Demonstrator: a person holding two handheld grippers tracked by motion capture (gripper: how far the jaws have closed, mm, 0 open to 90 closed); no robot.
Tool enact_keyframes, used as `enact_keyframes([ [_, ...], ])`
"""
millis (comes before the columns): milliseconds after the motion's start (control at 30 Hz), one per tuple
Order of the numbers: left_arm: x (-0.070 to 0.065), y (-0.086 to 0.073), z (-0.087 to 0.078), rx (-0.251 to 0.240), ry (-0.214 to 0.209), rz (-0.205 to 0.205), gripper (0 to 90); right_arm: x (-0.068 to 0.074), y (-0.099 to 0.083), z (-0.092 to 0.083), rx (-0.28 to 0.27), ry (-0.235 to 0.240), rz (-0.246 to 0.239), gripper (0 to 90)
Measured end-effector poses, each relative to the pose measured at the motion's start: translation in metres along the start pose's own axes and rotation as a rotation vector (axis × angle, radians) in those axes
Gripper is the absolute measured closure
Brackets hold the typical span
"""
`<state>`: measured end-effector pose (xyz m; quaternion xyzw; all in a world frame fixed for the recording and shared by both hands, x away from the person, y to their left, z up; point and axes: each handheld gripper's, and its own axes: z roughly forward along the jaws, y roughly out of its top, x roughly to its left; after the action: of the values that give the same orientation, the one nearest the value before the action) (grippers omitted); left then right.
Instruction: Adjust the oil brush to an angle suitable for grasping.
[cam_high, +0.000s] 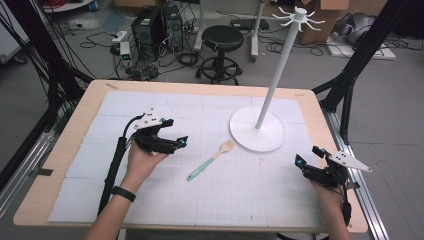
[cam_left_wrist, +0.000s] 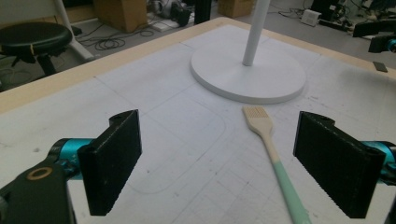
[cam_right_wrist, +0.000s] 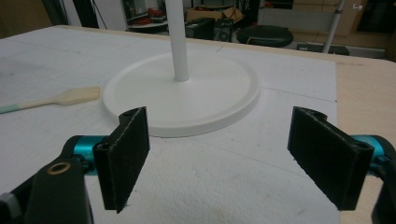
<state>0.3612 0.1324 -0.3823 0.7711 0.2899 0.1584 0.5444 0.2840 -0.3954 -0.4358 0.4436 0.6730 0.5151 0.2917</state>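
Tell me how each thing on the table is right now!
Spatula: lying flat on the mat, untouched.
Stand: upright, hooks on top bare.
Left gripper: open, holding nothing.
Right gripper: open, holding nothing.

Brush (cam_left_wrist: 275, 158) handle end and stand (cam_right_wrist: 180, 88) pole top, both cropped.

Beyond my table (cam_high: 60, 150), a black stool (cam_high: 222, 37) stands on the floor near computer towers (cam_high: 157, 25) and tangled cables (cam_high: 185, 57); cardboard boxes (cam_high: 330, 20) sit farther right.
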Motion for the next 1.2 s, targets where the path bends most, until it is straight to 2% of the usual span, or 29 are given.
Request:
enact_keyframes([
  [67,-0.001,0.0,0.004,0.006,-0.007,-0.004,16.0,0.0,0.0,0.0,0.001,-0.001,0.001,20.2],
  [133,-0.006,0.001,0.015,0.039,-0.015,0.01,15.9,0.0,0.0,0.001,0.002,-0.002,0.001,20.2],
  [267,-0.012,0.001,0.026,0.067,-0.03,0.019,15.2,0.0,0.0,0.001,0.005,-0.001,0.002,20.2],
  [400,-0.023,0.001,0.042,0.108,-0.038,0.05,15.2,0.0,0.0,0.001,0.004,-0.004,0.002,20.2],
  [667,-0.038,-0.005,0.063,0.154,-0.058,0.056,16.3,-0.001,0.0,0.001,0.004,-0.002,0.002,20.3],
  [867,-0.048,-0.012,0.076,0.213,-0.054,0.072,21.5,-0.001,0.0,0.001,0.003,-0.002,0.006,20.4],
  [933,-0.05,-0.013,0.078,0.218,-0.052,0.07,23.2,-0.001,0.0,0.001,0.005,-0.004,0.0,20.4],
  [1000,-0.054,-0.016,0.082,0.251,-0.037,0.092,24.7,0.0,-0.001,0.001,0.005,-0.001,0.002,20.4],
  [1067,-0.056,-0.018,0.085,0.27,-0.033,0.094,27.1,0.0,0.0,0.001,0.006,-0.003,0.003,20.4],
  [1200,-0.059,-0.021,0.088,0.288,-0.042,0.094,32.1,0.0,0.0,0.001,0.007,-0.003,0.002,20.5],
])
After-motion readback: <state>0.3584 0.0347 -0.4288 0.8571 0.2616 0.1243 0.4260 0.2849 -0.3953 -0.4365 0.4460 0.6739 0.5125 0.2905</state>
